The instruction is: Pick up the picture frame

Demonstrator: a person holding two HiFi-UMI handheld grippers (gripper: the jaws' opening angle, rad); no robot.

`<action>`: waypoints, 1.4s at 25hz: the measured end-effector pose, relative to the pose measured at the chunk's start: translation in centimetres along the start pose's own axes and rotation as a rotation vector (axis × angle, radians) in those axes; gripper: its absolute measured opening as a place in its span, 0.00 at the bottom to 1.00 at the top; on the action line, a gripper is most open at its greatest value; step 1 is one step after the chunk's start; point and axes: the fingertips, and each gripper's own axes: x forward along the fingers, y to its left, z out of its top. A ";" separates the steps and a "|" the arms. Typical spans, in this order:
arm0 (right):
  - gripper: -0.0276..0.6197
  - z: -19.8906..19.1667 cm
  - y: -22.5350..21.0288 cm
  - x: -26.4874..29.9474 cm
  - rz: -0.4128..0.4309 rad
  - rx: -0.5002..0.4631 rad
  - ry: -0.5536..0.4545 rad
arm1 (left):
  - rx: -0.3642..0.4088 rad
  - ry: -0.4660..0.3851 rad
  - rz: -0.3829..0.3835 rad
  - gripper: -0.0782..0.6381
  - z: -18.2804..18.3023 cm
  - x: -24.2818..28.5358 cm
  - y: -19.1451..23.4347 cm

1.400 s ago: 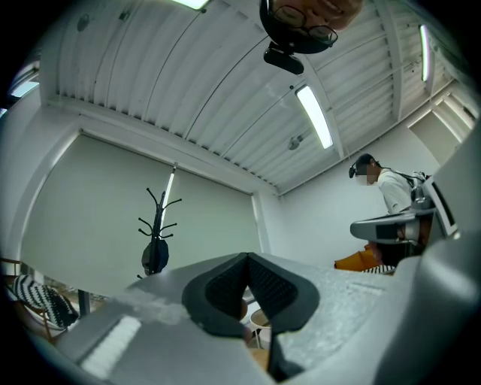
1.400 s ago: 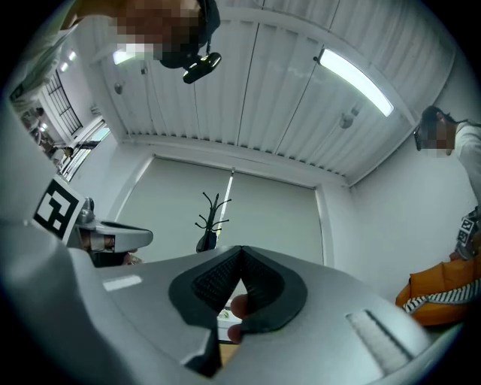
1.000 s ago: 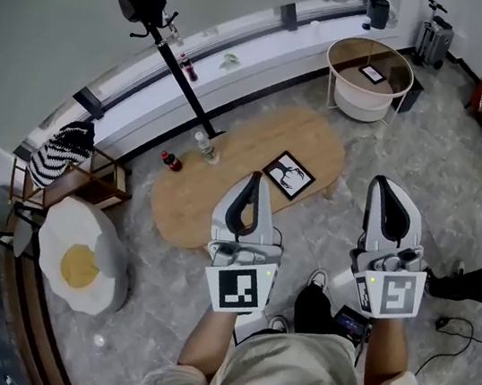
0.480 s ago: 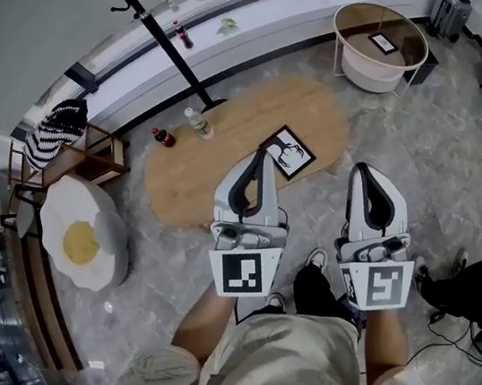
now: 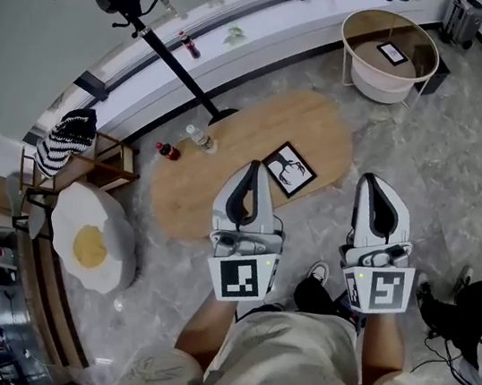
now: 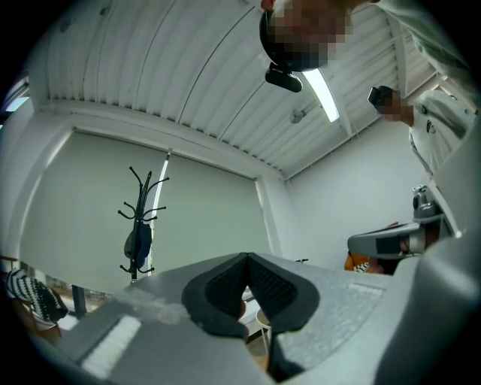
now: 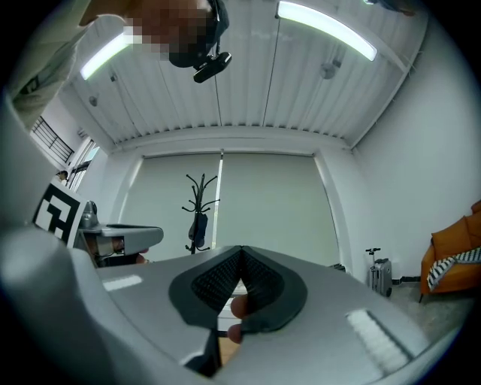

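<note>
picture frame [image 5: 288, 168]: black rim, black-on-white print, flat on worktop [image 5: 194, 191] | your left hand-held gripper [image 5: 252, 167], right hand-held gripper [image 5: 375, 180]: jaws together, empty

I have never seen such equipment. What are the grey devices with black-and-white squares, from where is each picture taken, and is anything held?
There is no robot: a person holds a two-jaw gripper in each hand, the left gripper and the right gripper. The squares are marker cubes that belong to them. The head view comes from a camera on the person's head, looking down. The two gripper views come from cameras riding on each gripper, looking along its jaws. Both pairs of jaws are shut and hold nothing. On the oval wooden table are the picture frame, a clear bottle and a small red bottle. Neither gripper touches the frame.
</note>
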 end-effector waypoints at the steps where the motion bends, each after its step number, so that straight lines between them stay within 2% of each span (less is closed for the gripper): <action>1: 0.05 0.0 -0.5 0.4 0.002 0.003 -0.002 | 0.001 -0.008 0.001 0.12 0.0 0.6 -0.2; 8: 0.05 -0.3 -3.5 3.0 0.030 0.007 -0.006 | -0.001 -0.006 0.029 0.12 -0.1 4.3 -1.7; 17: 0.05 -1.7 -4.8 6.0 0.052 0.019 0.013 | -0.005 0.005 0.067 0.12 -1.0 6.9 -0.6; 26: 0.05 -2.9 -3.9 9.9 0.065 -0.013 0.020 | -0.031 -0.008 0.089 0.12 -2.7 9.2 2.7; 35: 0.05 -4.1 -2.4 17.2 0.087 -0.034 0.046 | -0.055 0.011 0.123 0.12 -5.1 13.4 7.9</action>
